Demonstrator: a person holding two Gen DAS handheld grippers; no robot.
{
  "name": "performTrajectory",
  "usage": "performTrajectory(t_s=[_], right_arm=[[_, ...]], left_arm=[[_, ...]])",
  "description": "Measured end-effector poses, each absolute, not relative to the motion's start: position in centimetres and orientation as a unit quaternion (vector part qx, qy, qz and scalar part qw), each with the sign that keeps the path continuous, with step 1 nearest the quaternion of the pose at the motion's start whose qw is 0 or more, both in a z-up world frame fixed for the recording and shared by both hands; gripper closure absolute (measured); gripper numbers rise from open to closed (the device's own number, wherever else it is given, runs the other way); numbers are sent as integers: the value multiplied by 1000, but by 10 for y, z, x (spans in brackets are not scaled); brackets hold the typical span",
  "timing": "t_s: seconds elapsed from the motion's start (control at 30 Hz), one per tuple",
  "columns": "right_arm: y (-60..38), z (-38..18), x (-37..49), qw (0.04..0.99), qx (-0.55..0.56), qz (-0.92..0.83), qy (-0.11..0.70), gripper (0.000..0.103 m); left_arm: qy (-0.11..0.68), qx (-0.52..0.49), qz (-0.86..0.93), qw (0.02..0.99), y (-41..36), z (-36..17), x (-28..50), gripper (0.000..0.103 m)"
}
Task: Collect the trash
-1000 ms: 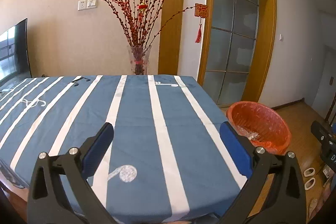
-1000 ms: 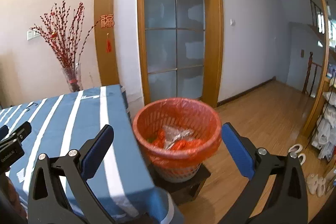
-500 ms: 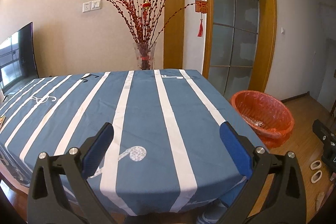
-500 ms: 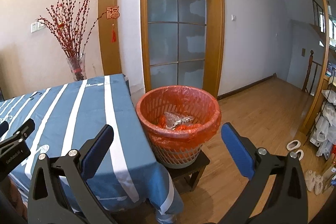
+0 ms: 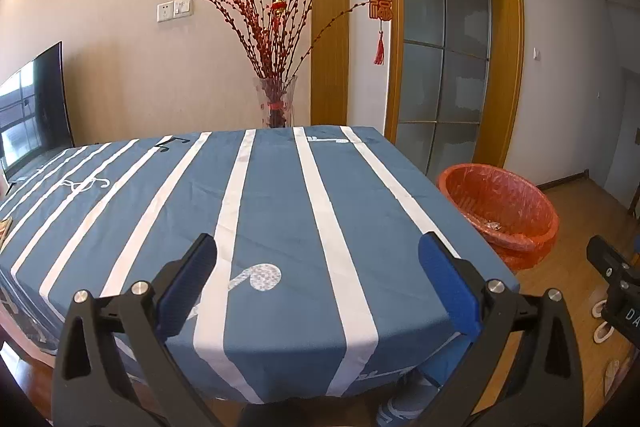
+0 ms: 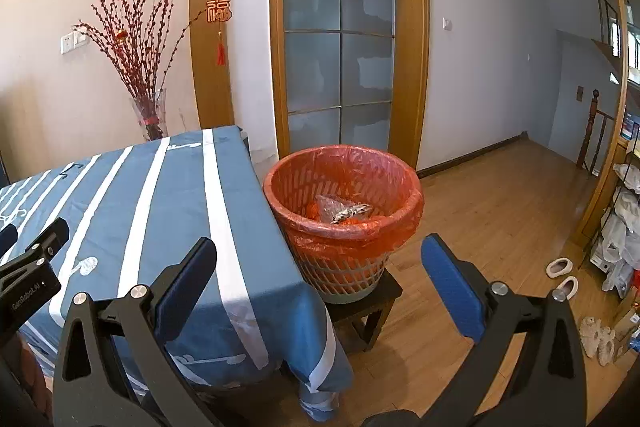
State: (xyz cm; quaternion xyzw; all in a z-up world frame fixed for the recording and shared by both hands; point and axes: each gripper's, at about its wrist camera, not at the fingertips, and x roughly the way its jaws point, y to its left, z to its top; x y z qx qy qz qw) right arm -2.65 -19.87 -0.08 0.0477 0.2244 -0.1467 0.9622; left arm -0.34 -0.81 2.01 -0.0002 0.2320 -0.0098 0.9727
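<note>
Trash bin (image 6: 344,215), red-lined, on low stool off worktop (image 5: 280,211) right edge; crumpled wrappers inside. Right gripper (image 6: 320,291): jaws apart, empty, facing bin, the nearer. Left gripper (image 5: 318,285): jaws apart, empty, over worktop

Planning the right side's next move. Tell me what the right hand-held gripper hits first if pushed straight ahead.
Probably the trash basket: it sits dead ahead of the open right hand-held gripper, on a small dark stool beside the table. Depth is unclear, so it may pass over the rim.
</note>
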Motion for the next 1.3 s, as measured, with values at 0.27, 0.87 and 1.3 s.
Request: performTrajectory(t_s=[0.27, 0.87, 1.3], right_arm=[[-197, -5, -26, 959, 44, -157, 233, 2], [-197, -10, -24, 957, 48, -150, 245, 2], [-197, -11, -25, 957, 50, -146, 244, 2]], left_arm=[[242, -1, -8, 970, -8, 14, -3, 4], [263, -1, -11, 965, -10, 6, 0, 4], [261, -2, -12, 965, -11, 6, -1, 4]])
